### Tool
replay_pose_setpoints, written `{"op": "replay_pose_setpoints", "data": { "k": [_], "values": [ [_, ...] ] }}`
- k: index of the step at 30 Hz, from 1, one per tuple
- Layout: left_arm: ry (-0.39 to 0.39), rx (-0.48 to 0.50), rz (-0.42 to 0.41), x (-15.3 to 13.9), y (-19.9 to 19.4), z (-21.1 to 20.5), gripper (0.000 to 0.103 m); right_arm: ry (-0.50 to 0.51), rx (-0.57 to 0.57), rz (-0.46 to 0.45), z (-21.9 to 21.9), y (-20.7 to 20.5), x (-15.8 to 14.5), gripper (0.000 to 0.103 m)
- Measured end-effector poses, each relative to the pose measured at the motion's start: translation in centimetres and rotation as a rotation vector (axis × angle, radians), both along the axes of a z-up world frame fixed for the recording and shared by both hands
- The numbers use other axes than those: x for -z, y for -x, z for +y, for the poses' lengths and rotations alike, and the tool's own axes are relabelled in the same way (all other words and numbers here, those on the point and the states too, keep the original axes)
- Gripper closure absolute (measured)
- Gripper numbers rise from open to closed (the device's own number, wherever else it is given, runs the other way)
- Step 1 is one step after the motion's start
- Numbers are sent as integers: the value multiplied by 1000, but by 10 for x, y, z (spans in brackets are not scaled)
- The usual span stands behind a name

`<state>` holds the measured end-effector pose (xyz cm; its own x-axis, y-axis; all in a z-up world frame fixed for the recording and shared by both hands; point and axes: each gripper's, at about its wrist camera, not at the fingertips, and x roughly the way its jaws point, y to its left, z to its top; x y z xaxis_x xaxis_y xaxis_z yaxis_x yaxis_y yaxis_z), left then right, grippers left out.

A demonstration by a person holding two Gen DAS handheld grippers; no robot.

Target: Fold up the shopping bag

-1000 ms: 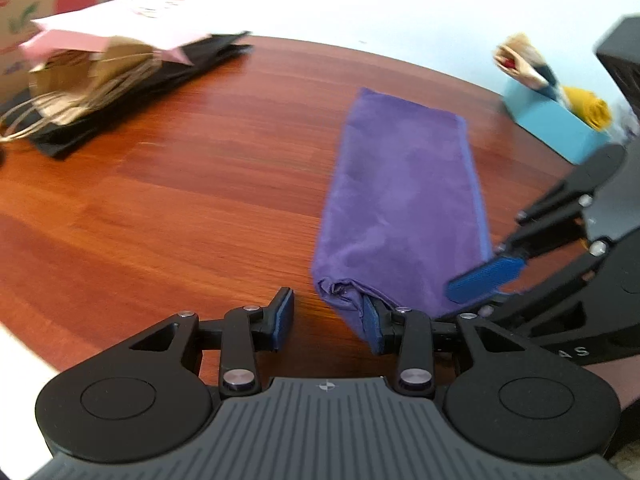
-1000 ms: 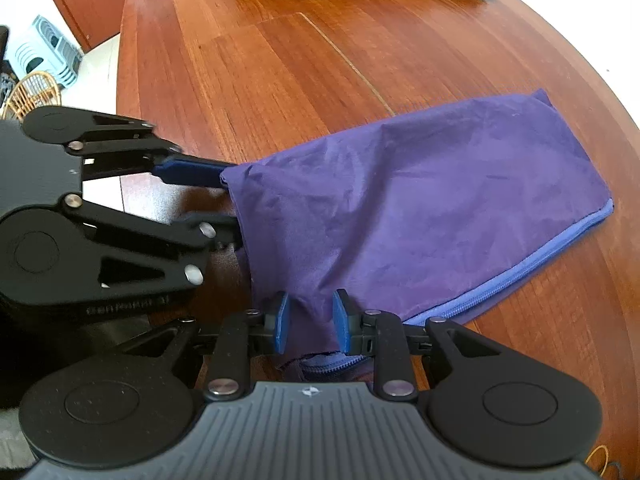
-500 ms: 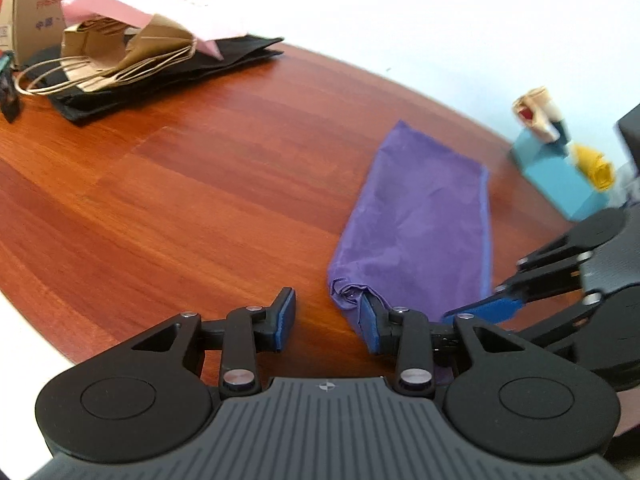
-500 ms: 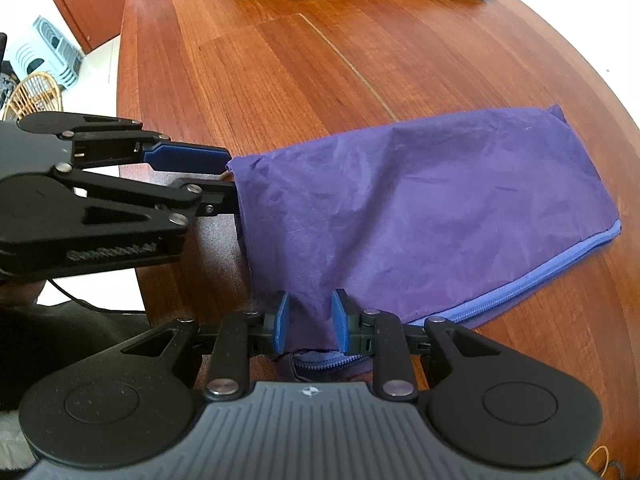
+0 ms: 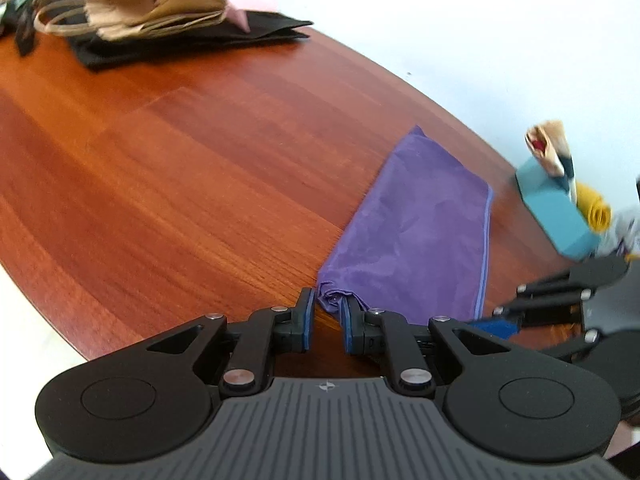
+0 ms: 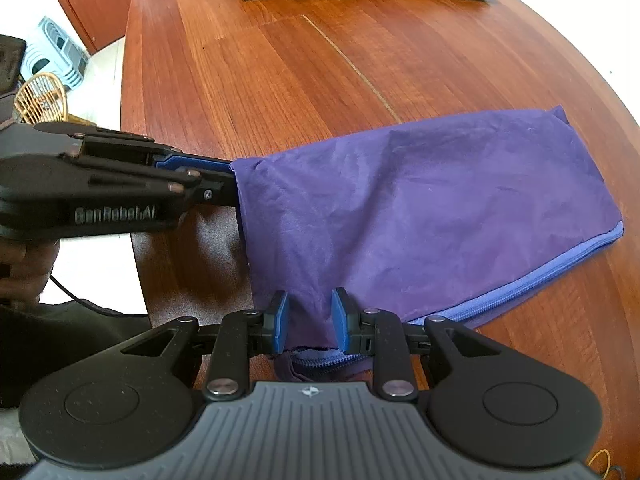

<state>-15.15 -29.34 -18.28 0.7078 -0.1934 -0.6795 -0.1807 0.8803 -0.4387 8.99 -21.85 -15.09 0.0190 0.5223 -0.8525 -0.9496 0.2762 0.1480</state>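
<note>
Left gripper (image 5: 325,318): your jaws are closing on the near corner of the purple shopping bag (image 5: 416,236); cloth sits at the tips, not yet visibly pinched.
Right gripper (image 6: 307,316): part-way apart, a fold of fabric gathered between the pads by the zipper edge (image 6: 532,276); whether it is truly clamped cannot be told.
Bag: flat on the wooden table (image 6: 320,72), already folded narrow. Thin, limp, probably slick cloth; take corners and the stiffer zipper seam.
Beyond: paper bags (image 5: 152,8), teal box (image 5: 556,212).
</note>
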Motion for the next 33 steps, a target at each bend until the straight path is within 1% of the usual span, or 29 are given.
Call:
{"op": "replay_pose_setpoints", "data": {
  "k": [2, 3, 5, 9, 12, 15, 17, 19, 22, 24, 26, 28, 30, 33],
  "values": [
    [10, 0, 0, 1, 0, 2, 86, -6, 0, 0, -1, 0, 0, 74],
    [2, 14, -2, 0, -1, 1, 86, -10, 0, 1, -1, 0, 0, 74],
    [-19, 59, -6, -3, -3, 0, 86, -10, -5, -3, -1, 0, 1, 74],
    [-19, 150, -10, -8, -4, 8, 85, -9, -18, -11, 0, 0, 1, 74],
    [-78, 233, -7, -14, 1, 12, 84, -14, -21, -8, 0, -1, 1, 73],
    [-140, 322, -41, -24, 9, 14, 84, -19, -17, -3, -1, 0, 0, 69],
    [-208, 388, -67, -33, 7, 12, 84, -27, -8, 1, -2, 1, 0, 69],
    [-233, 432, -78, -37, 2, 11, 85, -37, 0, 1, -2, 2, 1, 69],
    [-248, 510, -91, -42, -13, 5, 87, -47, 12, 5, -3, 2, 1, 68],
    [-268, 582, -98, -44, -25, -2, 94, -49, 18, 4, -3, 3, 1, 68],
    [-298, 677, -103, -43, -40, -13, 95, -51, 26, 7, -3, 3, 2, 67],
    [-295, 723, -94, -40, -48, -19, 96, -61, 44, 15, -4, 3, 3, 67],
    [-292, 796, -78, -33, -61, -24, 96, -66, 50, 18, -4, 3, 3, 66],
    [-294, 861, -63, -27, -70, -26, 96, -72, 54, 24, -5, 2, 4, 66]
  ]
}}
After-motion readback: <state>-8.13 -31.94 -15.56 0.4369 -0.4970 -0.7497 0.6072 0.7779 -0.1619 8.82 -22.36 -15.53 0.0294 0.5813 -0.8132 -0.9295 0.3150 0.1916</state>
